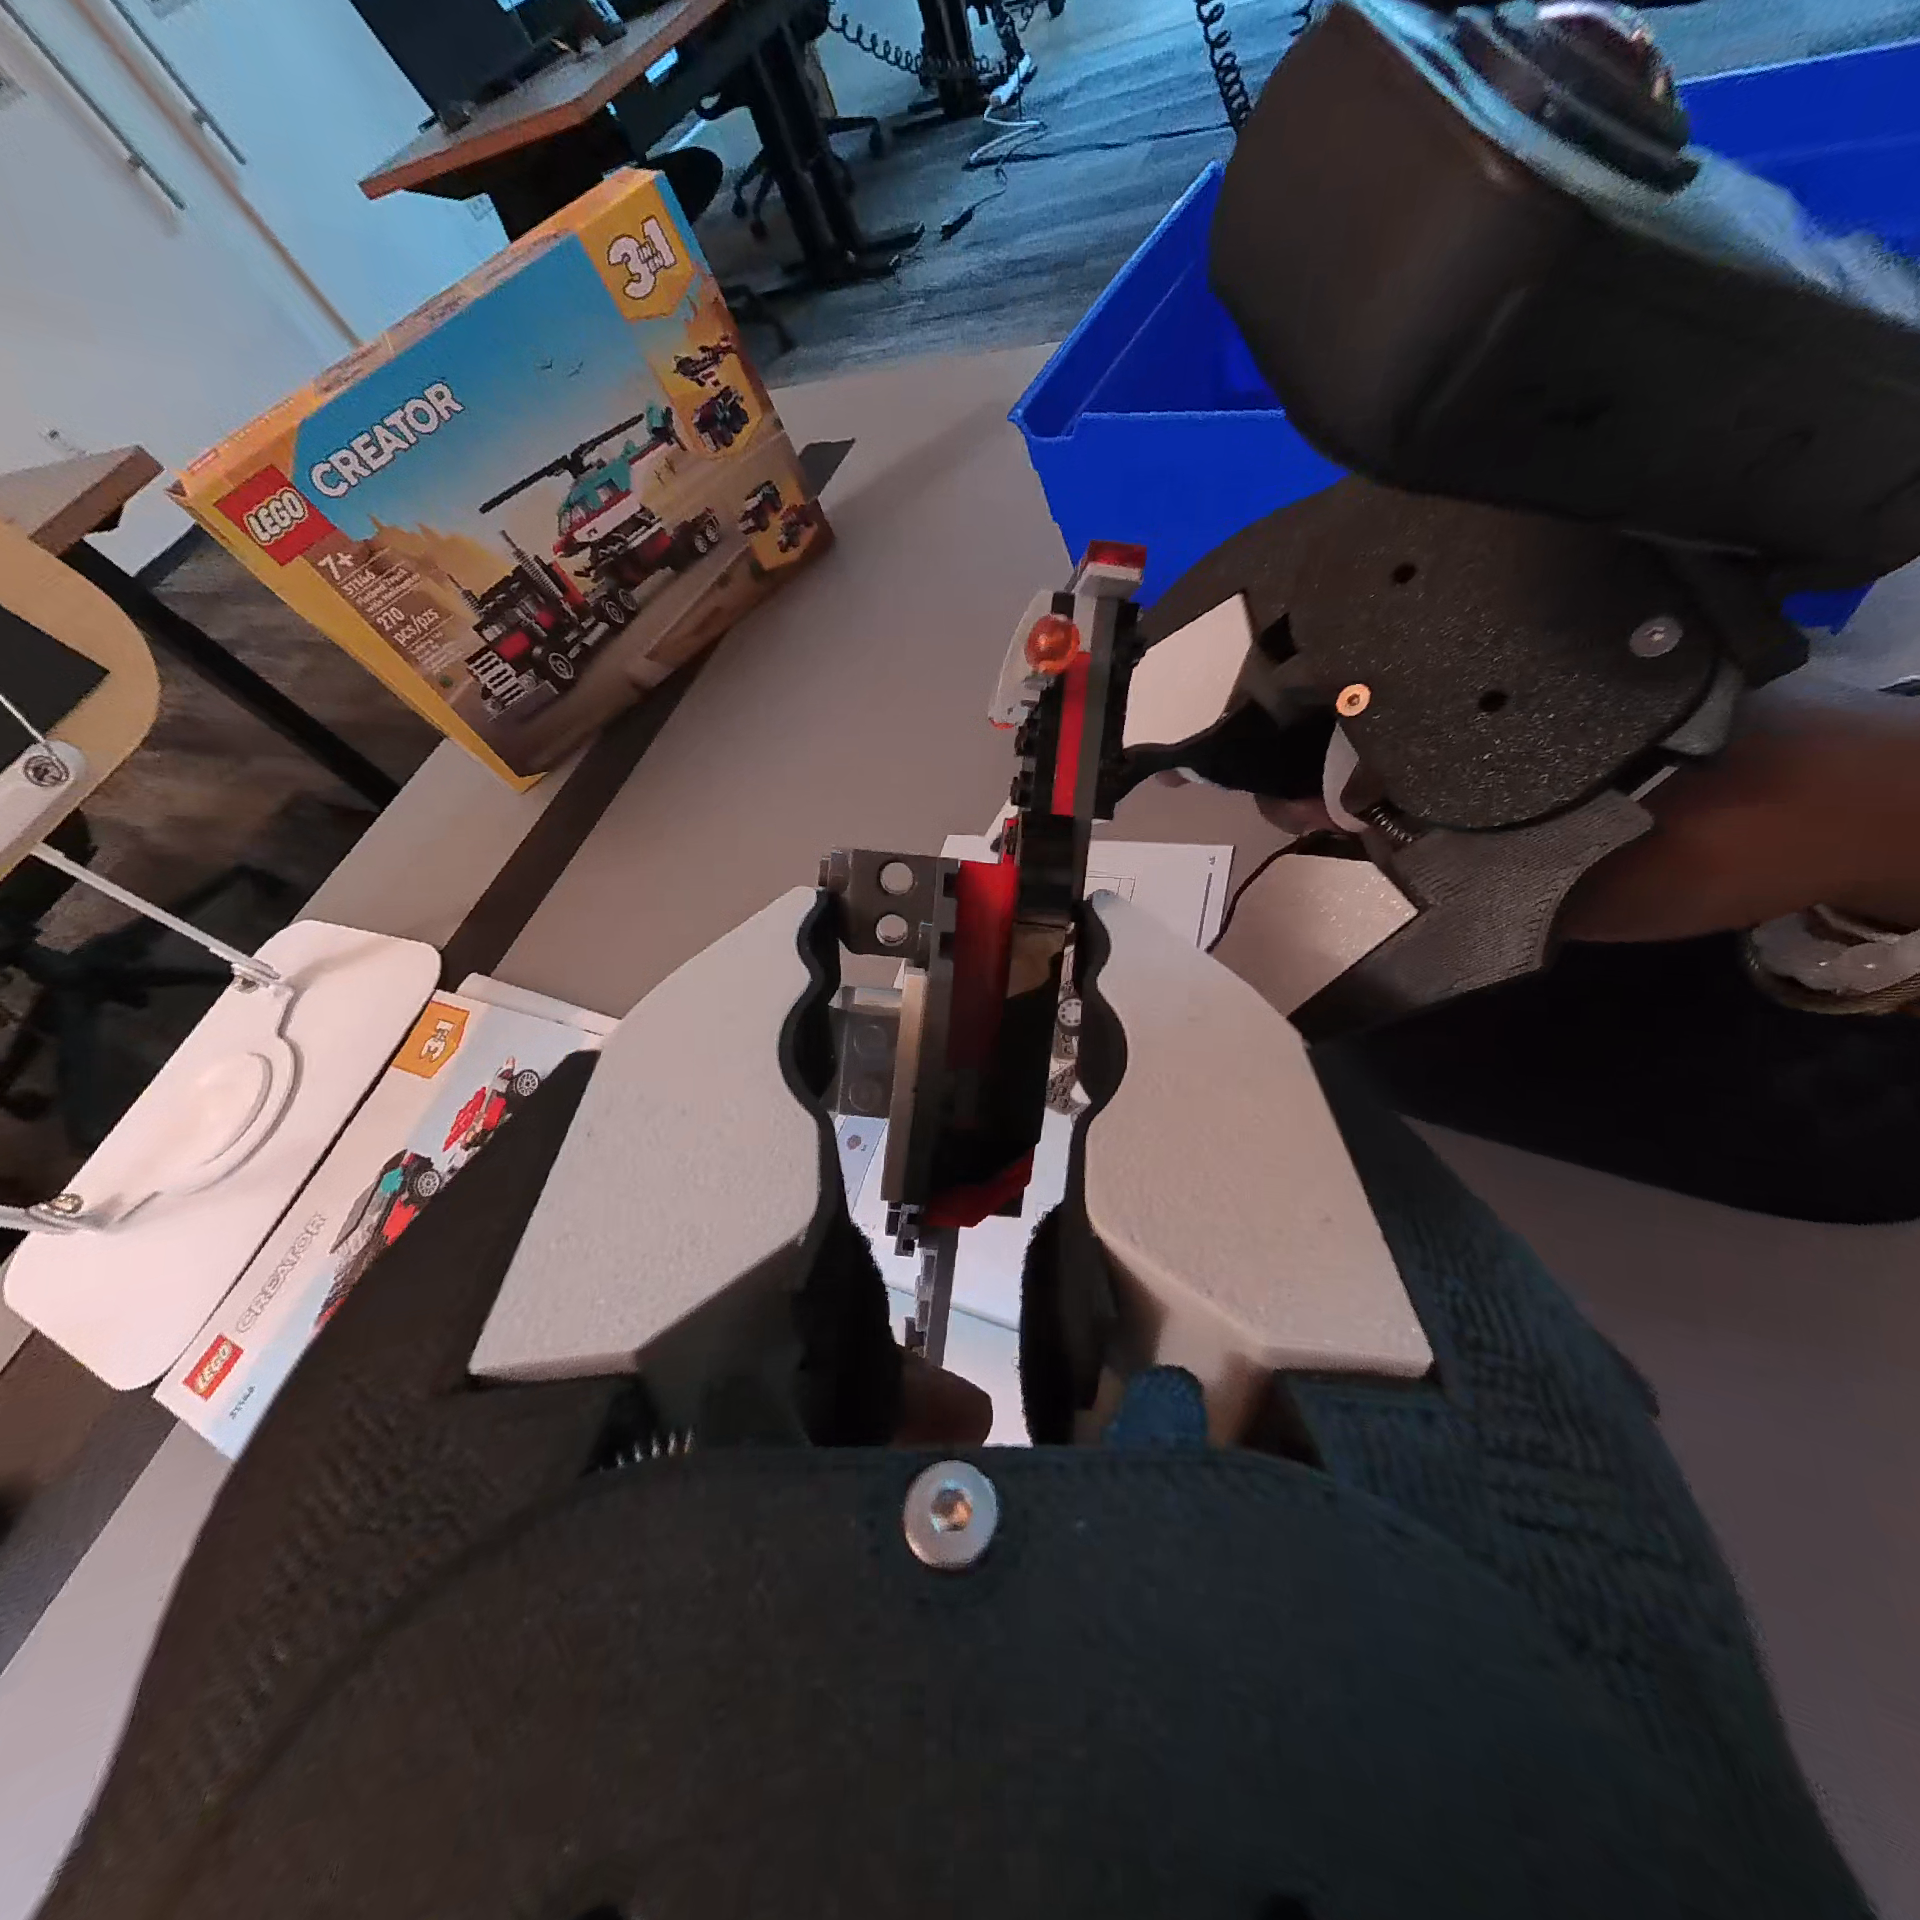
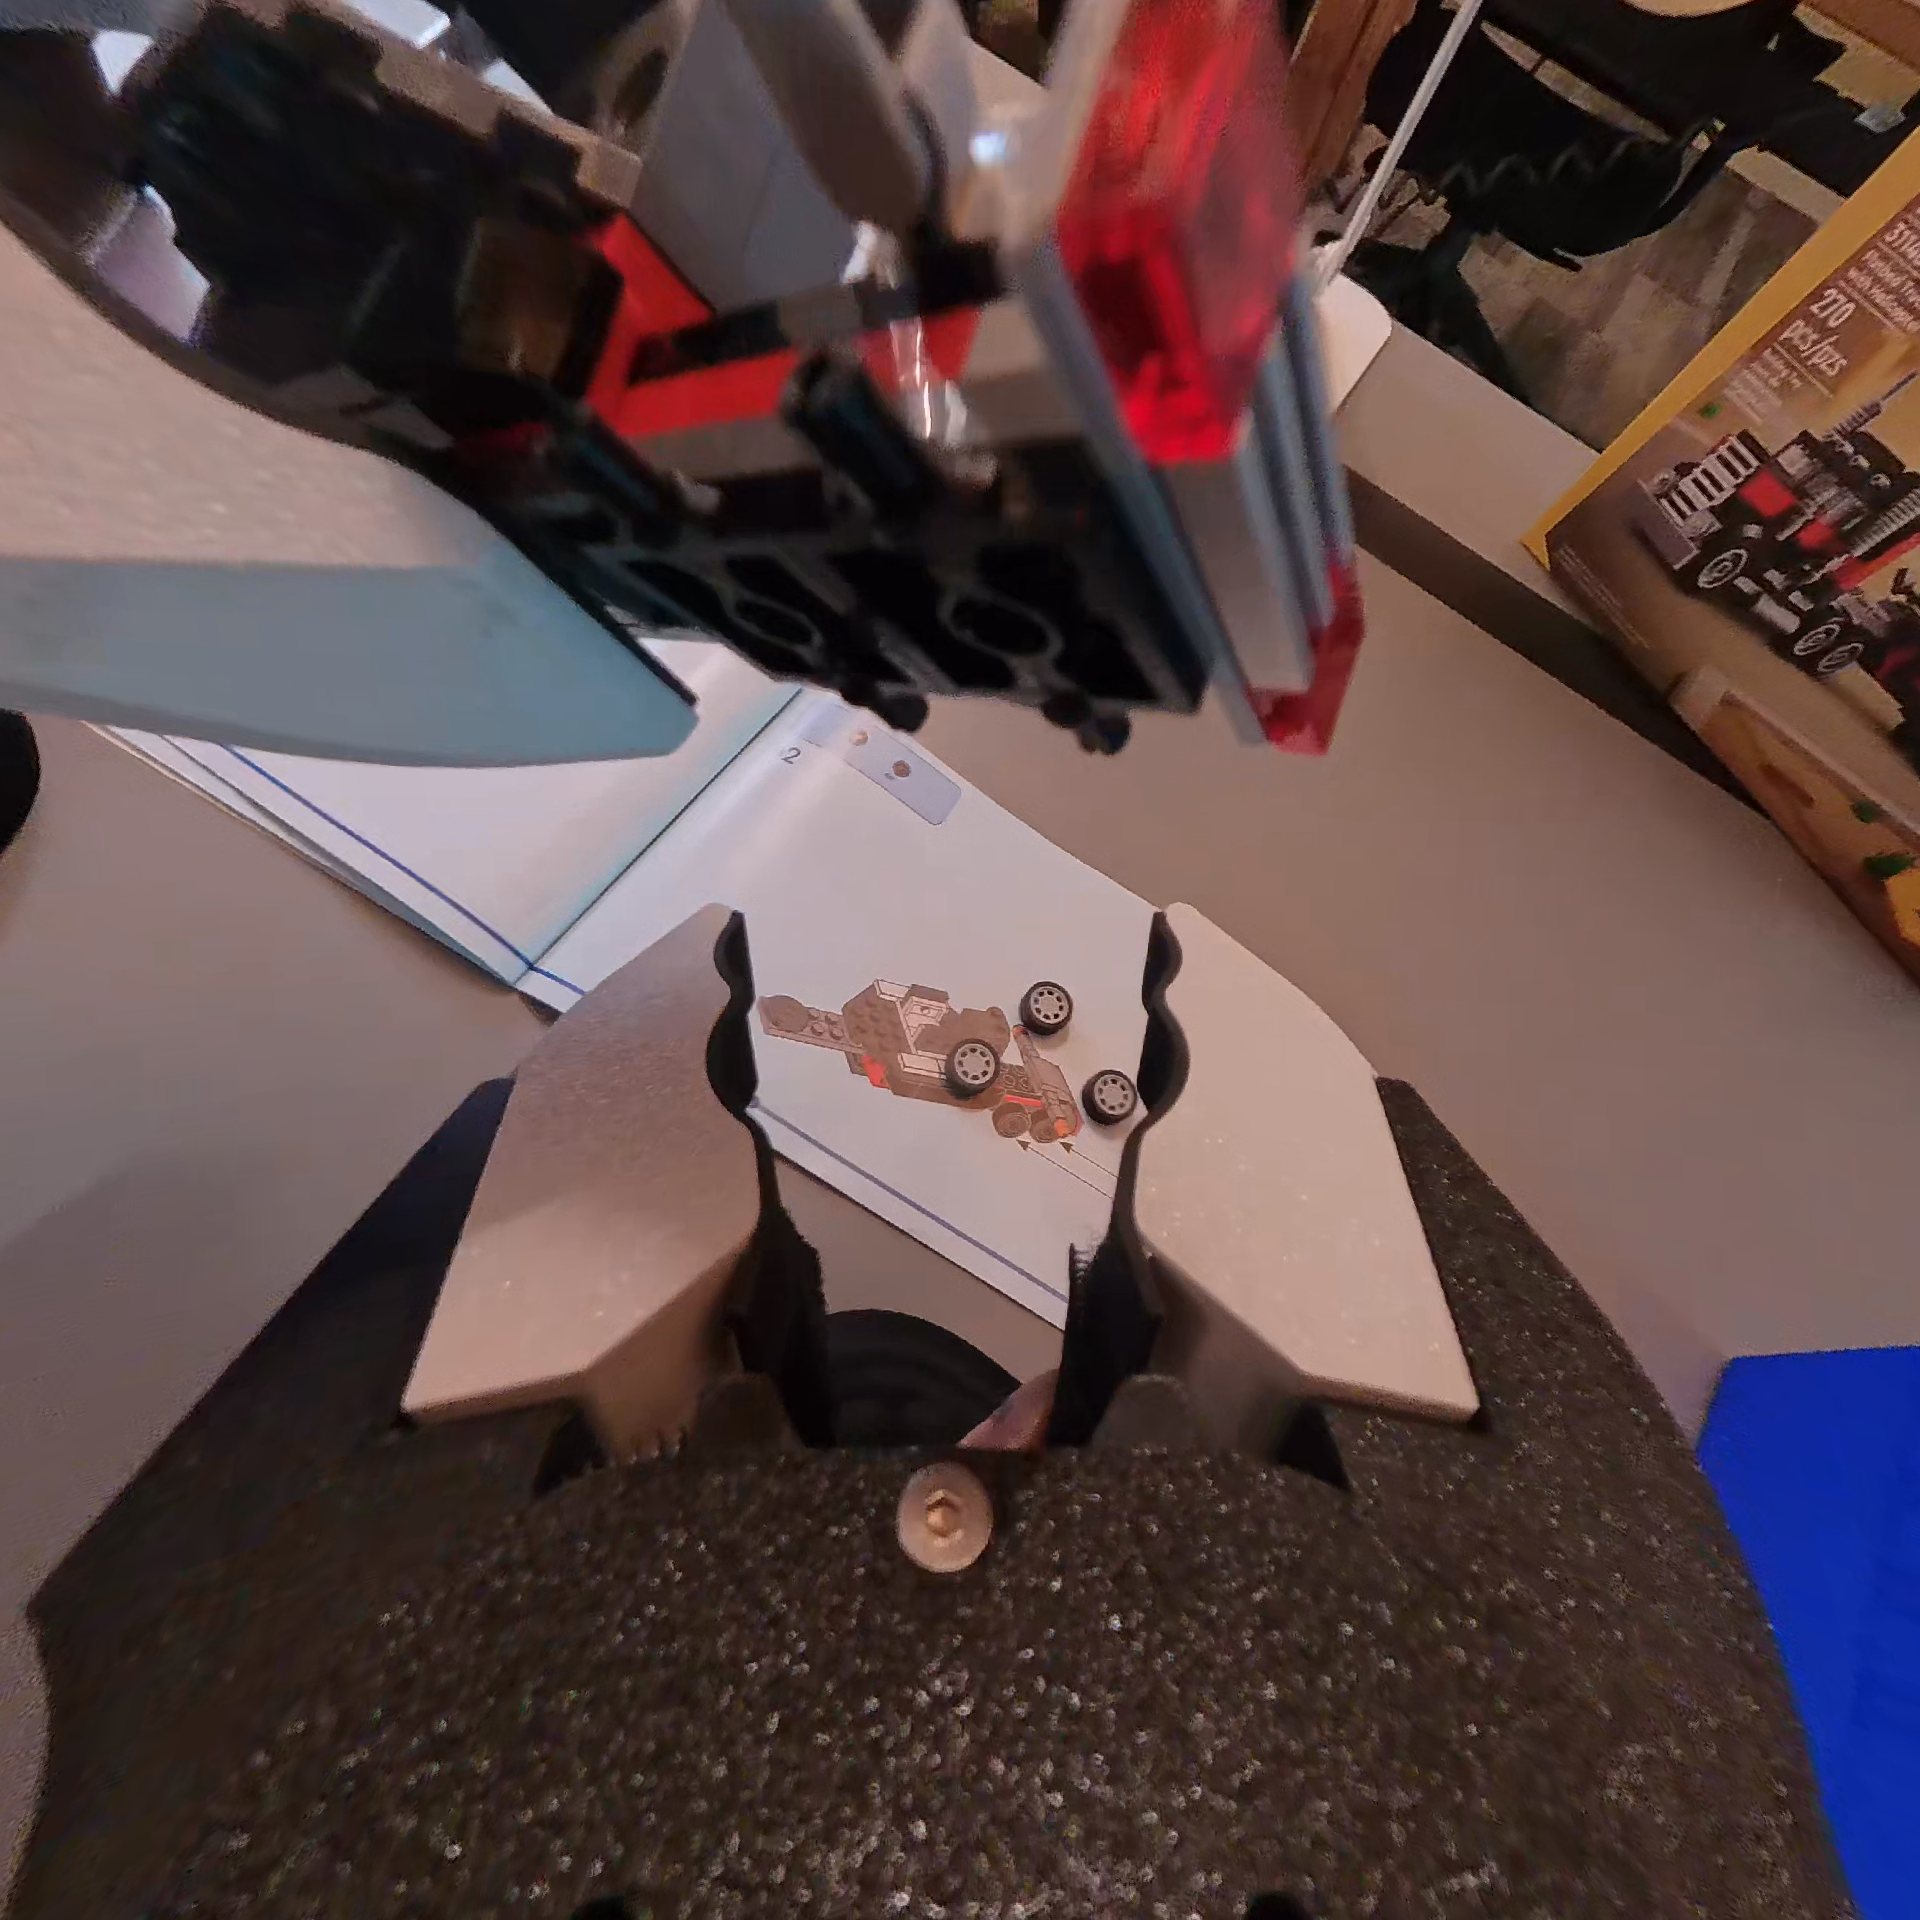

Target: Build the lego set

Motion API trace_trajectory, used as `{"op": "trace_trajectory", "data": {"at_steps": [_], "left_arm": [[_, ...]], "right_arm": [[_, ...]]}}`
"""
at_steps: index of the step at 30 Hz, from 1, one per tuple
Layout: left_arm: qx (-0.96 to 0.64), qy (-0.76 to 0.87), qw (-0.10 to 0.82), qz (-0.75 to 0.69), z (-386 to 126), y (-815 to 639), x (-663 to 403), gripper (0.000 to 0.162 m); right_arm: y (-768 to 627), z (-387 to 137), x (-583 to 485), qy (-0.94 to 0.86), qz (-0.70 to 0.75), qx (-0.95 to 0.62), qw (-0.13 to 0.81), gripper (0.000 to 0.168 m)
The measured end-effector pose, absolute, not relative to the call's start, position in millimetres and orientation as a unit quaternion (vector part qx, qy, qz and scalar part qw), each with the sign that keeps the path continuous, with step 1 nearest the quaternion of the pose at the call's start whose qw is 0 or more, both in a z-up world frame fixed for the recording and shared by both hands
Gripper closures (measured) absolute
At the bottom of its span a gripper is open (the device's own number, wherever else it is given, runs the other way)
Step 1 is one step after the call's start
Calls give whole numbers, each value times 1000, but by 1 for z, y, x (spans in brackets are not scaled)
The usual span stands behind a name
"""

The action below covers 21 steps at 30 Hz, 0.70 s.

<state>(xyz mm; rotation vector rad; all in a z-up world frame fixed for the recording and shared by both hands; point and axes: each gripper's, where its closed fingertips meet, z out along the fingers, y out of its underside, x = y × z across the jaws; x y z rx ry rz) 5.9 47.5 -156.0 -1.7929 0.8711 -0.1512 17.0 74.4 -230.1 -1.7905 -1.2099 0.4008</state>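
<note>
My left gripper (image 1: 956, 914) is shut on the partly built lego model (image 1: 1049, 748), a red, black and grey chassis held on edge above the table. The model has an orange stud and a clear red piece at its far end. In the right wrist view the model (image 2: 935, 592) hangs at the top with its underside showing, and a left finger (image 2: 312, 582) is beside it. My right gripper (image 2: 943, 925) is open and empty, below the model's far end. Three small grey wheels (image 2: 974, 1065) lie on the open instruction booklet (image 2: 883, 883) between its fingers.
The lego box (image 1: 499, 468) stands on the table at the back left; it also shows in the right wrist view (image 2: 1766, 520). A blue bin (image 1: 1143, 447) sits at the back right. A white stand base (image 1: 208, 1122) and a closed booklet (image 1: 343, 1226) lie at the left edge. The tips of one gripper are about 8 centimetres away from the tips of the other.
</note>
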Motion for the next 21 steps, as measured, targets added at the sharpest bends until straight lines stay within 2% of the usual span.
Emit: {"op": "trace_trajectory", "data": {"at_steps": [3,7,11,18,21], "left_arm": [[-749,370,548,-43,-155,50,3,118],[-693,412,567,171,-147,61,-22,118],[-637,421,586,271,-133,62,-25,118],[-648,401,579,289,-128,59,-26,118],[-674,384,572,266,-127,56,-20,118]], "right_arm": [[76,-228,19,-490,159,-725,457,95],[75,-227,31,-482,201,-745,415,89],[81,-215,39,-466,189,-736,453,87],[86,-200,31,-424,103,-685,584,76],[92,-196,34,-409,53,-679,607,70]]}}
